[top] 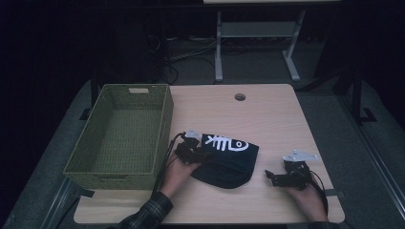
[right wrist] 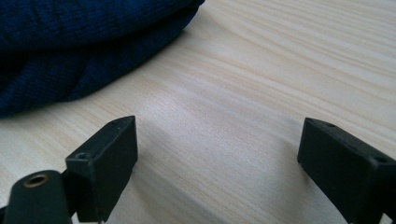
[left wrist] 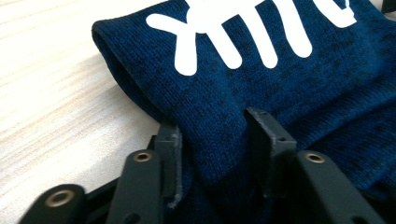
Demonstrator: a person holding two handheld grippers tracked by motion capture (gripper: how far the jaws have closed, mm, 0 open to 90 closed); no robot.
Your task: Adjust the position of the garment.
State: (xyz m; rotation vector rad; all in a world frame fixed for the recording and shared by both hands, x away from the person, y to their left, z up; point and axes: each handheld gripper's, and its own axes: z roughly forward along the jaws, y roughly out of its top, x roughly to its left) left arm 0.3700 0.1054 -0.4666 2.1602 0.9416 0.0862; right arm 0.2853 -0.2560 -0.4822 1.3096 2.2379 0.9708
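Wooden bench [top: 267,119]: left tool [top: 195,151] pinches the navy beanie [top: 229,160], basket [top: 122,136] directly left; right tool [top: 279,177] idles open.

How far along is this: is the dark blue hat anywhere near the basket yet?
Early. Done: nothing is in the green woven basket. In hand: the left hand-held gripper has a fold of the dark blue knit hat pinched between its jaws, with the hat lying on the table. The right hand-held gripper rests open beside the hat, empty. Left, probably: lifting the hat into the basket.
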